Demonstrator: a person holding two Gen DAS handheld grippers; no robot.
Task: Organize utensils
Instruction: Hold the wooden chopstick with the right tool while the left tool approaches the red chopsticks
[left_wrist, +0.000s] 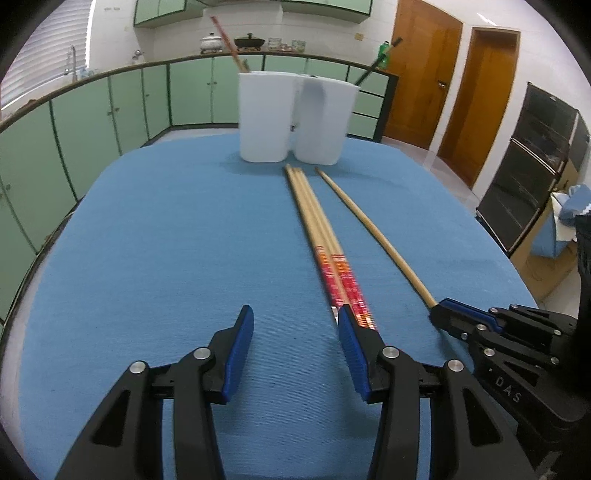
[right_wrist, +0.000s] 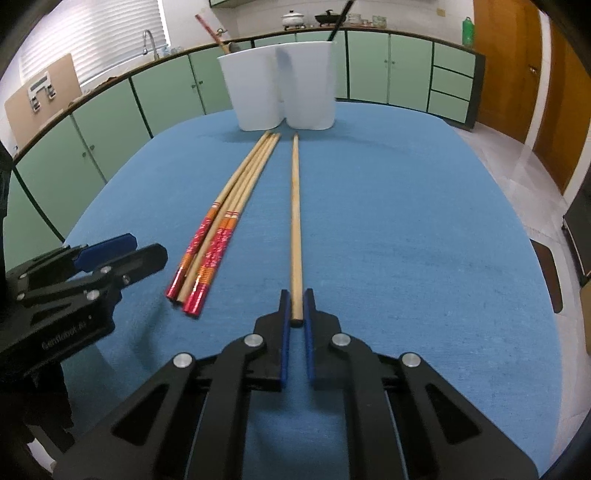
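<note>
Blue-clothed table (right_wrist: 406, 221). White two-part holder (right_wrist: 280, 85) stands at the far edge; one red-ended chopstick leans out of its left cup, a dark one out of its right.

Bundle of chopsticks (right_wrist: 221, 221) lies on the cloth, tips near the holder's base, red patterned ends toward the cameras. A single plain chopstick (right_wrist: 295, 221) lies just right of the bundle, apart from it, running the same way.

Right gripper (right_wrist: 295, 306): fingers closed tight on the near end of the plain chopstick, which lies flat on the cloth.

Left gripper (left_wrist: 295, 325): fingers about half open, holding nothing. Its right finger (left_wrist: 351, 339) sits at the bundle's red ends; contact unclear.
</note>
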